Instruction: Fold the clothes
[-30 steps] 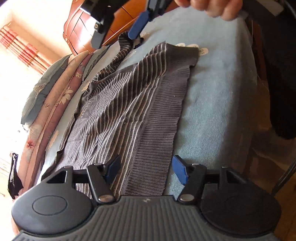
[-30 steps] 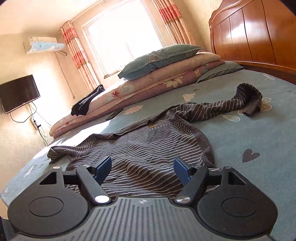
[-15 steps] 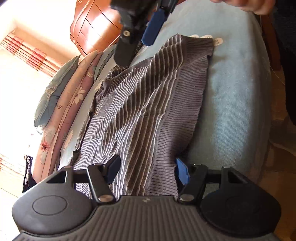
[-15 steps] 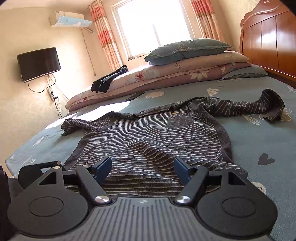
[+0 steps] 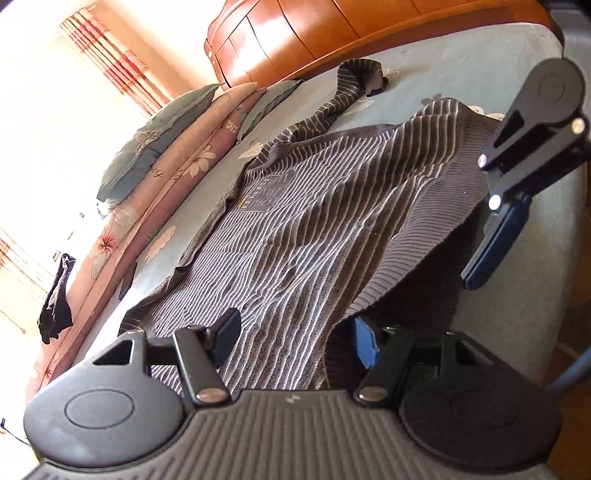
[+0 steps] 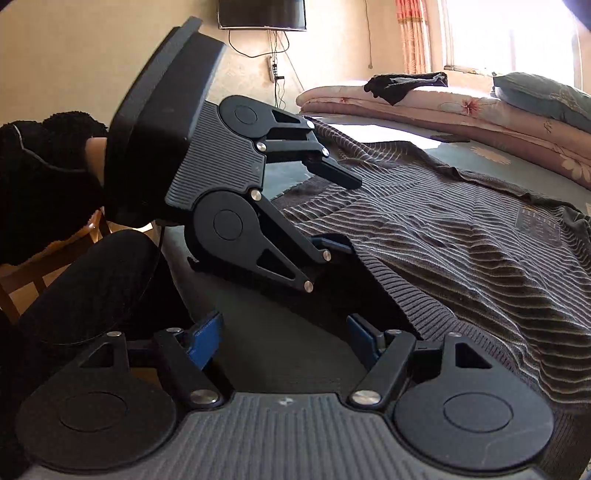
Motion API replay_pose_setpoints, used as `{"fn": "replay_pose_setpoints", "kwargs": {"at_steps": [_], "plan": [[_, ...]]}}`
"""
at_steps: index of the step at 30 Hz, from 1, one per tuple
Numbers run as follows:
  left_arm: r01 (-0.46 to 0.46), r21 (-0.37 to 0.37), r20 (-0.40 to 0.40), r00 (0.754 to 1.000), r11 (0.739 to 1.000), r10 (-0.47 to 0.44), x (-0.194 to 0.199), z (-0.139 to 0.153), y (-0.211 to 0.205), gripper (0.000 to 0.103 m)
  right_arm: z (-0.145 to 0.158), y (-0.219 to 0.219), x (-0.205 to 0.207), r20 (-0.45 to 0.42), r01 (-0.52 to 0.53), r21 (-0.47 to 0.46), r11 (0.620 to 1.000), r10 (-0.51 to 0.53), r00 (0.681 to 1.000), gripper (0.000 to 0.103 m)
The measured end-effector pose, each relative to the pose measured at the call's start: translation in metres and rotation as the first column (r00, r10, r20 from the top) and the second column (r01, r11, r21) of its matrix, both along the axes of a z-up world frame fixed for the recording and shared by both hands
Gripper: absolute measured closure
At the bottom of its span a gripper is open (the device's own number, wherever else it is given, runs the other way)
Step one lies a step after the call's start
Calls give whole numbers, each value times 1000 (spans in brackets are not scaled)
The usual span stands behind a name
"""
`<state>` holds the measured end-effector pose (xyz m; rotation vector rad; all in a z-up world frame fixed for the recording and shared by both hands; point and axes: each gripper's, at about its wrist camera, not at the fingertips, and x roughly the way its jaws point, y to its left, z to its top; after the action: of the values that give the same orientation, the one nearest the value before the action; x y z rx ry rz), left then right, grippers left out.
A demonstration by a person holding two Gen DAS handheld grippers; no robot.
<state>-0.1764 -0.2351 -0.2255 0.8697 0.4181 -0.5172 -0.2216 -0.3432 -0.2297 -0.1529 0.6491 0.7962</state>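
A grey striped sweater (image 5: 314, 221) lies spread front-up on the blue-green bed (image 5: 461, 62), one sleeve (image 5: 347, 96) stretched toward the headboard. My left gripper (image 5: 295, 338) is at the ribbed hem, jaws open, with the hem's edge passing between them. The right wrist view shows this left gripper (image 6: 343, 210) from the side, one finger above the sweater (image 6: 461, 240) and one beneath the lifted hem. My right gripper (image 6: 284, 336) is open beside the same hem, nothing between its pads; the cloth edge lies by its right finger. One of its blue-padded fingers (image 5: 495, 240) shows in the left wrist view.
Stacked pillows and floral bedding (image 5: 166, 136) line the far side, with a wooden headboard (image 5: 332, 33) behind. A black garment (image 6: 402, 83) lies on the bedding. A wall television (image 6: 262, 13) hangs beyond. A person's dark-clothed leg (image 6: 103, 288) stands at the bed's edge.
The right gripper has rolled and swung from facing the pillows to the hem near the left gripper. The left gripper has rolled and now straddles the hem.
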Motion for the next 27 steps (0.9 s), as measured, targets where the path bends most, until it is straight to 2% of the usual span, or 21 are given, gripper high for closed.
{"fn": "replay_pose_setpoints", "kwargs": {"at_steps": [3,6,8,11,12,14,15,18,19,23,24,27], "plan": [[3,-15,-10,1000,1000,-3,-3,2,6,37,-11,-1,21,-58,109,-41,993,-112,992,26],[12,-12,-6,1000,1000,-12,-13,5,14,37,-10,-13,36,-64,229,-4,973,-229,971,28],[38,-19,-10,999,999,-38,-24,9,18,38,-5,-19,37,-42,274,21,962,-273,961,28],[131,-15,29,991,991,-130,-52,12,20,39,3,-24,38,-2,308,41,950,-309,951,30],[162,-3,32,986,987,-162,-59,11,19,39,6,-25,38,8,311,44,949,-312,950,31],[226,64,-2,974,972,-227,-72,2,10,40,9,-25,46,23,325,43,945,-326,945,36],[250,104,-18,968,963,-249,-77,-5,4,42,9,-24,52,29,331,39,943,-333,943,42],[276,169,-88,960,946,-265,-76,-29,-12,43,9,-26,62,26,331,29,943,-332,943,49],[255,156,-93,966,954,-243,-70,-34,-16,43,9,-27,62,24,330,33,943,-331,943,49],[131,29,-193,973,991,-123,-34,-22,-13,43,12,-26,54,54,292,26,956,-293,955,49],[91,6,-225,971,996,-87,-24,-18,-11,43,13,-24,51,61,282,15,959,-282,957,49],[11,-42,-242,970,999,-20,-5,-8,5,43,13,-18,45,94,255,-48,966,-250,964,49]]}}
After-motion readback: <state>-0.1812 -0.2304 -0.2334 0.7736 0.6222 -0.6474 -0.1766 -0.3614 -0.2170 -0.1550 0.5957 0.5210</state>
